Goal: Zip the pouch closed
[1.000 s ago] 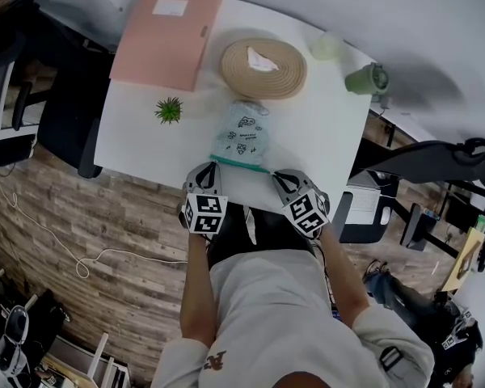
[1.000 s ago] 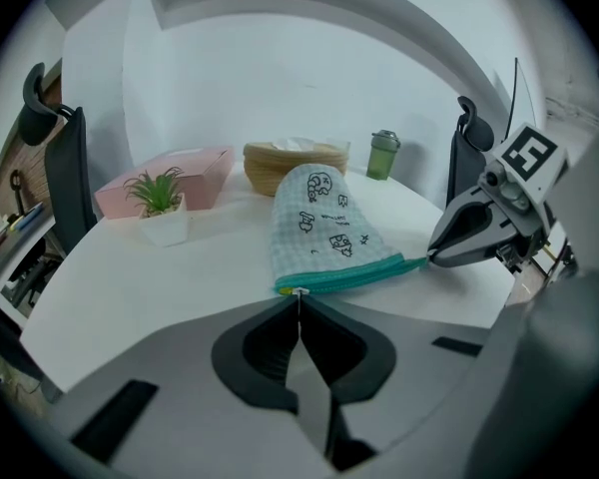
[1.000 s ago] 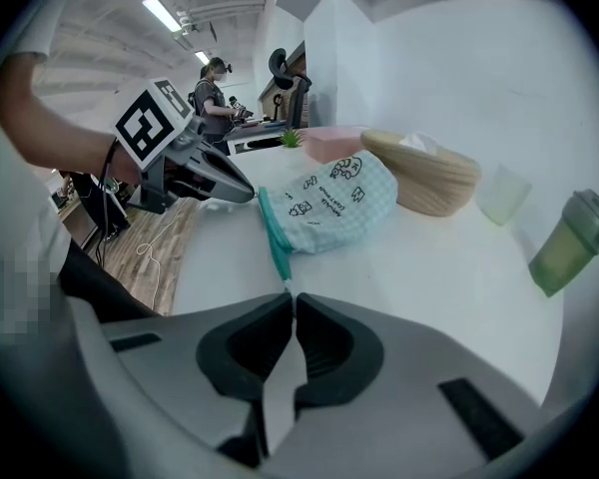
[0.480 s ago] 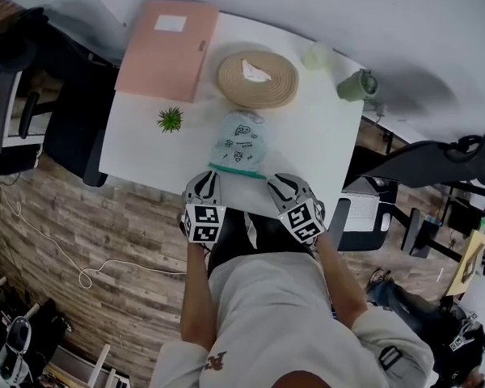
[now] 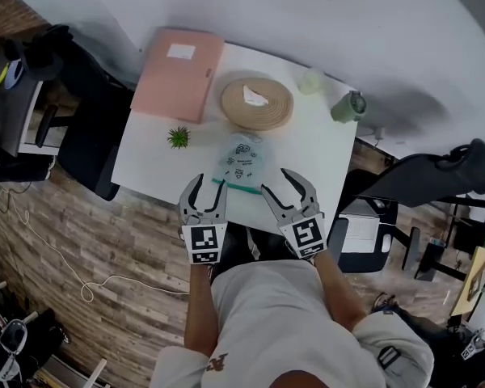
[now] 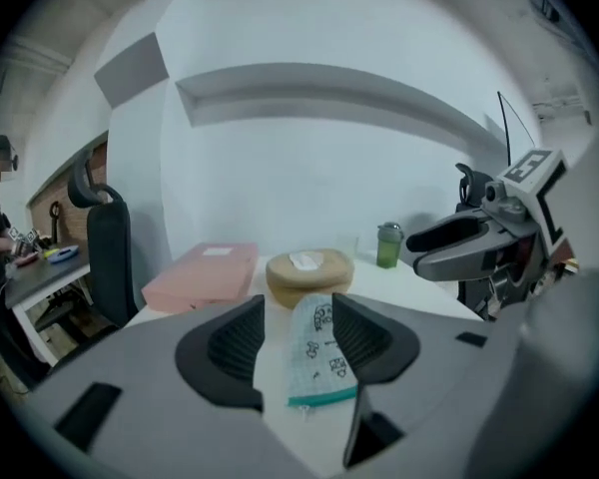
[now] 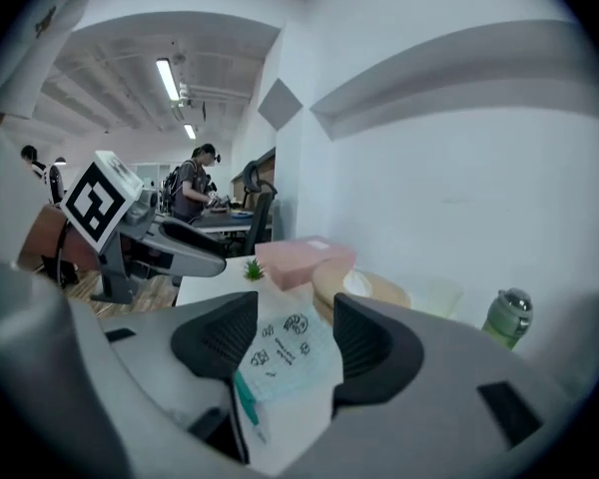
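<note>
The pale blue printed pouch lies flat on the white table, its green zipper edge toward me. Both grippers hang above the table's near edge, apart from the pouch. My left gripper is over the zipper's left end and my right gripper over its right end. Both sets of jaws have just been opening, with nothing between them. In the left gripper view the pouch shows beyond the open left gripper. The right gripper view shows the pouch past the open right gripper.
Behind the pouch are a round woven basket, a pink folder, a small green plant, a clear cup and a green bottle. Black chairs stand at the left and right.
Both grippers have let go of the pouch's zipper ends, opened, and risen off the table. The pouch stays flat where it was.
</note>
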Available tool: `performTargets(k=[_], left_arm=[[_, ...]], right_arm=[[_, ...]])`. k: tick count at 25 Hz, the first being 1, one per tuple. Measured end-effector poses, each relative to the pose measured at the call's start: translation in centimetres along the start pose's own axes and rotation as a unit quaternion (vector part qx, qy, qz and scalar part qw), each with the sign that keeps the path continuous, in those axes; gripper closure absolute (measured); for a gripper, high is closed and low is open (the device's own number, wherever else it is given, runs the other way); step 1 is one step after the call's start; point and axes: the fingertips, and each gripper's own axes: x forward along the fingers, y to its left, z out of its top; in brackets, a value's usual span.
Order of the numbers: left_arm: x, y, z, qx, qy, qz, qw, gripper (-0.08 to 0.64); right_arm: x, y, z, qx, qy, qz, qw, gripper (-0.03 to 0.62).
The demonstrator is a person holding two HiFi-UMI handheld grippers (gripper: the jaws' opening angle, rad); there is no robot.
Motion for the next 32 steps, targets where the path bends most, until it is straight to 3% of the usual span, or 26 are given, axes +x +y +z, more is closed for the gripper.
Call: performTargets(k=[6, 10, 24, 32], left_arm=[[-3.2, -0.1, 6.8, 0.011, -0.086, 0.034, 0.9956, 0.304], [-5.1, -0.8, 9.5, 0.012, -0.121, 0.054, 0.9911, 0.264], [-8.4, -3.7, 14.2, 0.031, -0.166, 0.110, 0.9794, 0.256], [-9.1, -6.0, 14.7, 0.051, -0.158, 0.118, 0.9792, 0.258]], right_arm=[[-2.5, -1.6, 7.3, -0.015, -0.091, -0.026, 0.995, 0.271], [-4.0, -2.1, 10.2, -0.024, -0.134, -0.035, 0.990, 0.259], [-8.1, -3.5, 12.4, -0.029, -0.187, -0.028, 0.982, 0.261], [-10.0, -4.4, 12.6, -0.030, -0.196, -0.024, 0.980, 0.262]])
